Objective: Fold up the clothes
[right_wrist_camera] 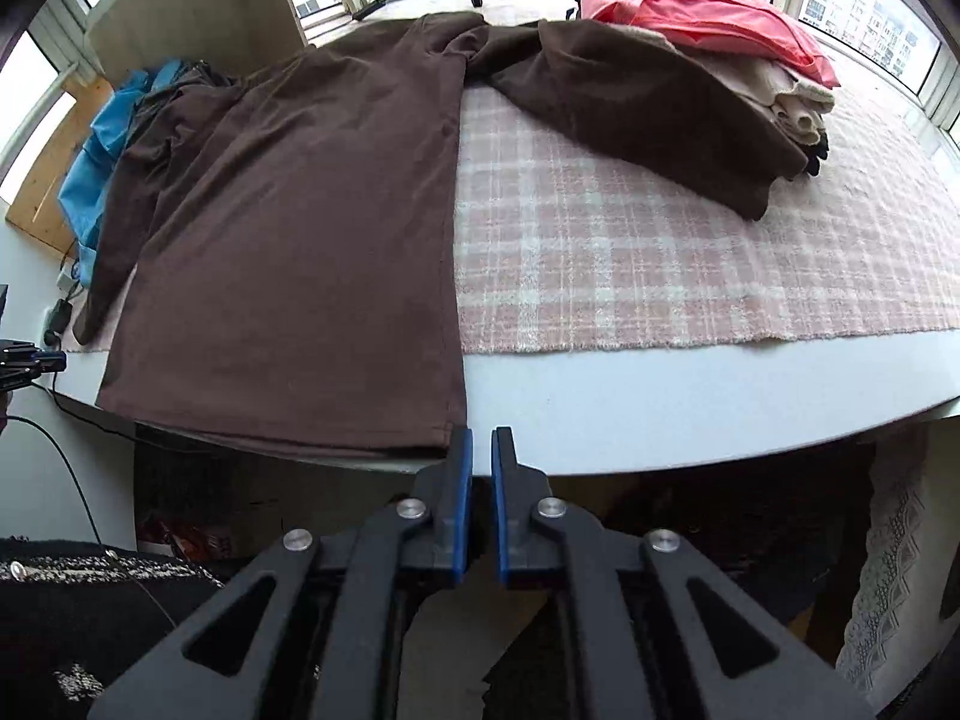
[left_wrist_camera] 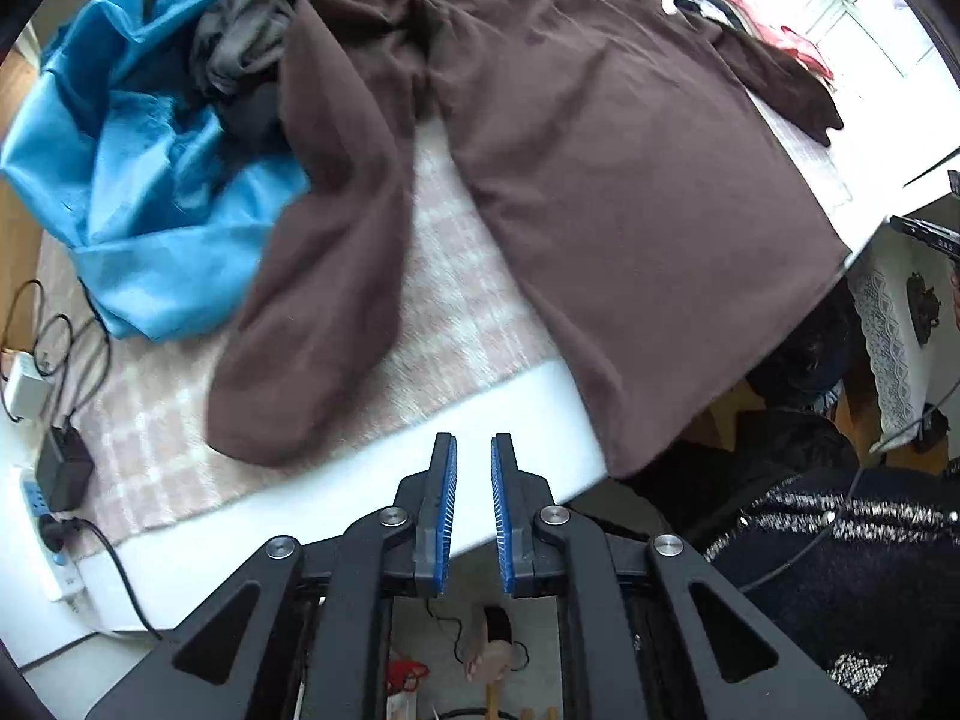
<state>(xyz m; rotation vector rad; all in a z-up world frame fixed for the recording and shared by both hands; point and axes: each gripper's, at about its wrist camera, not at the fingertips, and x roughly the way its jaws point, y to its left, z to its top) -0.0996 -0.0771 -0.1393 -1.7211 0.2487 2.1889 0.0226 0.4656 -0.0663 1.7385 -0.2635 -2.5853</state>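
The left tool (left_wrist_camera: 474,450) has its two blue-padded fingers (left_wrist_camera: 447,516) a small way apart, with a narrow gap between them, and nothing is held in this gap. It hangs over the white front edge of the tabletop (left_wrist_camera: 510,396) and touches no cloth. The left sleeve (left_wrist_camera: 318,312) of the brown shirt (left_wrist_camera: 630,180) lies just in front of it on the pink checked cloth (left_wrist_camera: 444,300), with its end near the white edge.

The right tool (right_wrist_camera: 482,444) is also a little open, the gap even narrower, and it holds nothing. Its tips are just beside the lower right corner of the shirt hem (right_wrist_camera: 444,438), which hangs a bit over the front edge of the tabletop; I cannot tell if the left finger touches the hem.

The brown shirt lies spread flat on the tabletop, the body toward the left side. Its right sleeve (right_wrist_camera: 630,108) goes out across the checked cloth to a stack of folded clothes (right_wrist_camera: 750,60) with a pink piece on top. On the far left is a crumpled blue garment (left_wrist_camera: 150,180) with a grey garment (left_wrist_camera: 252,30) on it.
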